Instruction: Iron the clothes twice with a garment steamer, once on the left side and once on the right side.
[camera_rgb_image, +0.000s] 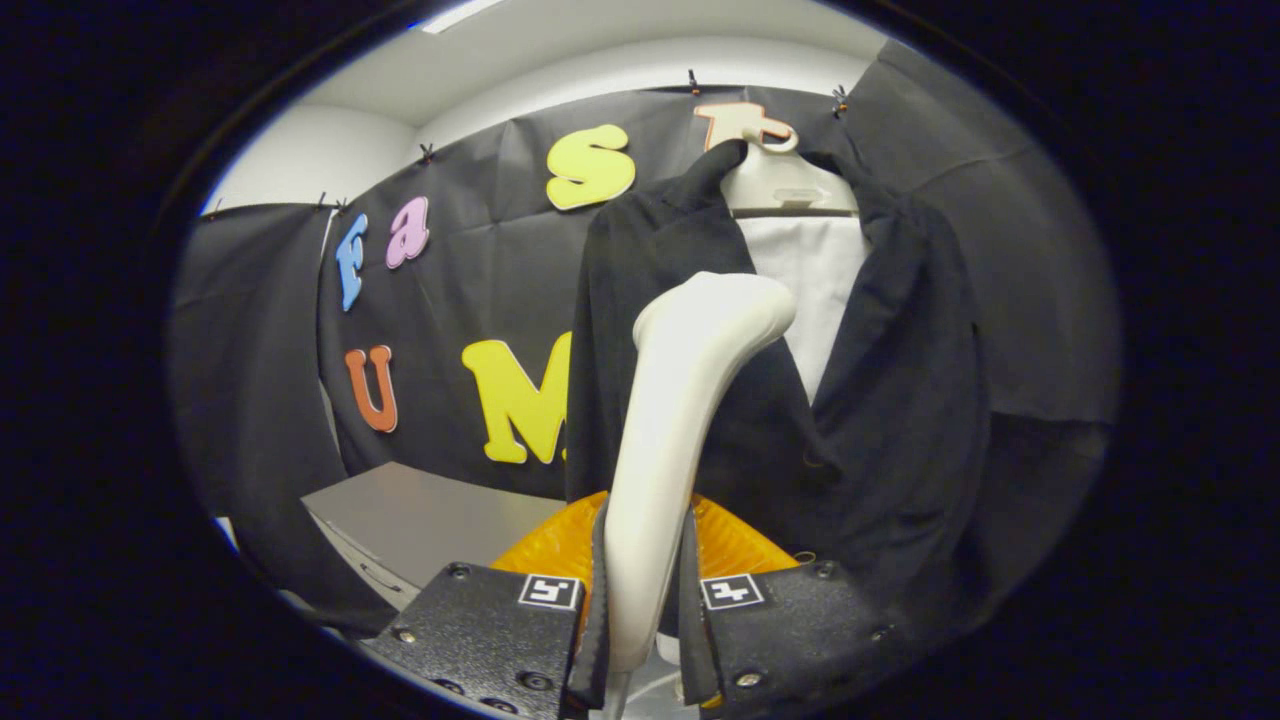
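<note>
Dark jacket (900, 400) hangs on a pale hanger (785, 185) over a white lining panel (815, 290), just beyond my steamer. Grey cabinet (420, 515) stands lower, to the jacket's left. Orange steamer base (560, 545) sits behind my fingers. White steamer handle (670, 420) rises between my 2 fingers, its head level with the jacket's left front. My gripper (645, 620) is clamped narrow on that handle. Risk: the smooth handle may twist in my grip, swinging the head off the cloth.
</note>
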